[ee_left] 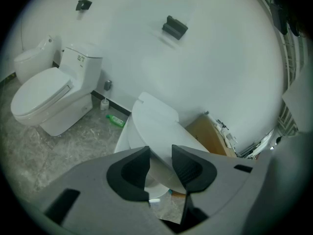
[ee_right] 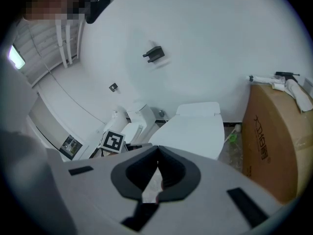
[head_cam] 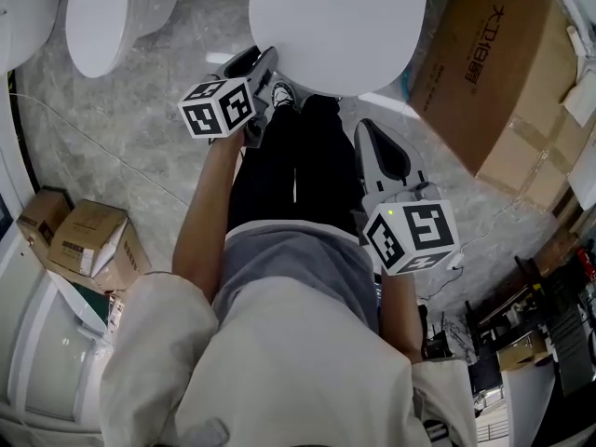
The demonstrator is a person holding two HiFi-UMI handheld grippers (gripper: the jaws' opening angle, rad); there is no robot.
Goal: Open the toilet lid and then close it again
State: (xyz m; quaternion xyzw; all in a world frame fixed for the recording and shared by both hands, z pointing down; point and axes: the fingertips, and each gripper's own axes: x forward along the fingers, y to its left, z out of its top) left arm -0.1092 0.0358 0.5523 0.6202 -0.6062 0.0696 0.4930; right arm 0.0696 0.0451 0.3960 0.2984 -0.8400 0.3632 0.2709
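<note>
The left gripper grasps the white toilet lid at its near left edge. The rim passes between the parted jaws, tilted up off the bowl below. The right gripper hangs near the lid's near right edge, apart from it, jaws clenched on nothing. A cardboard box stands to the toilet's right.

The head view looks steeply down over the person onto the toilet lid. Both gripper views face that lid from close and low. Head and right gripper views share the cardboard box.
</note>
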